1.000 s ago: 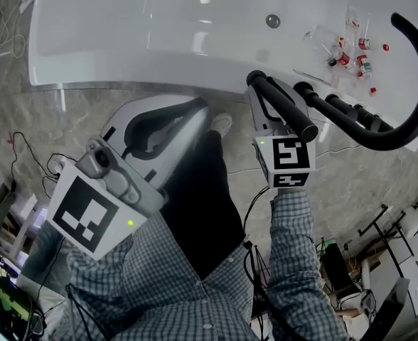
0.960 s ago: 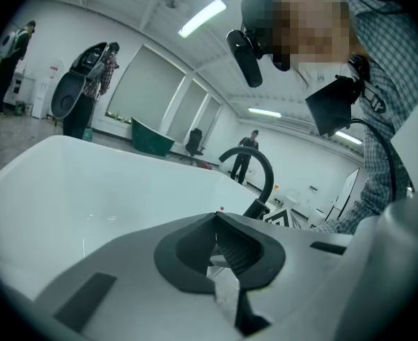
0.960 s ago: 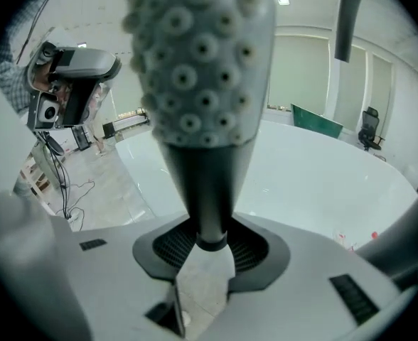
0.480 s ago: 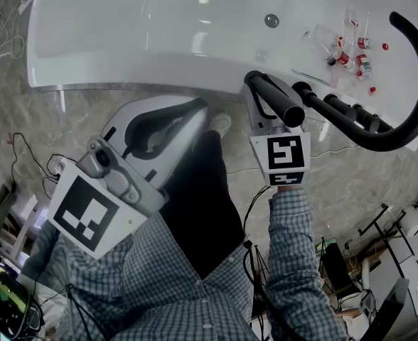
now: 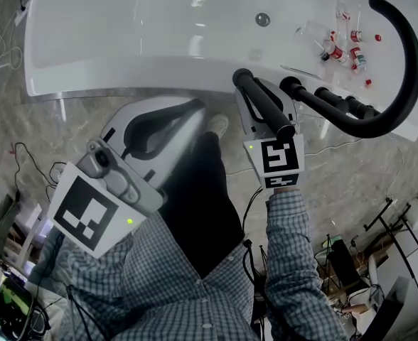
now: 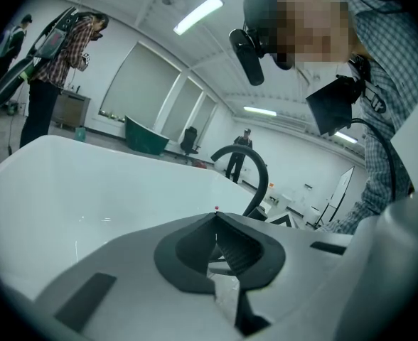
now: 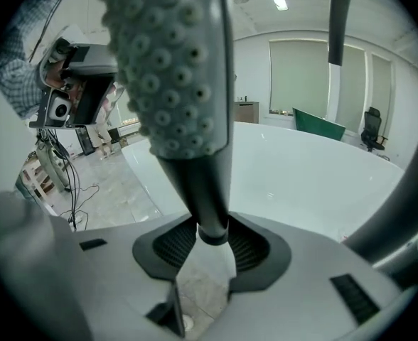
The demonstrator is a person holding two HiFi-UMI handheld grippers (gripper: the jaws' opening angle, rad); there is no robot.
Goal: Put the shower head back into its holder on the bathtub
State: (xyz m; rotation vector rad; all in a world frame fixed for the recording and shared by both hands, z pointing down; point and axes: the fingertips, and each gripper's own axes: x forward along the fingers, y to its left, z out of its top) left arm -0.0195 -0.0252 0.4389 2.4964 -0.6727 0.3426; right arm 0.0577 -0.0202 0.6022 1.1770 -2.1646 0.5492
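Left tool [image 5: 192, 114] hangs shut and empty, near the bathtub [image 5: 124, 41] edge. Right tool [image 7: 209, 236] is clamped on the shower head [image 5: 266, 105] by its slim handle, just left of the black rim fittings [image 5: 333, 99]. It's rigid and smooth, likely slippery, so the handle looks the surest hold.

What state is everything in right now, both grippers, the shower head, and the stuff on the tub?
left gripper, shut, holding nothing
right gripper, shut on the handle of the shower head
shower head, held in the air at the tub's edge, not in any holder
small bottles, scattered on the rim of the bathtub
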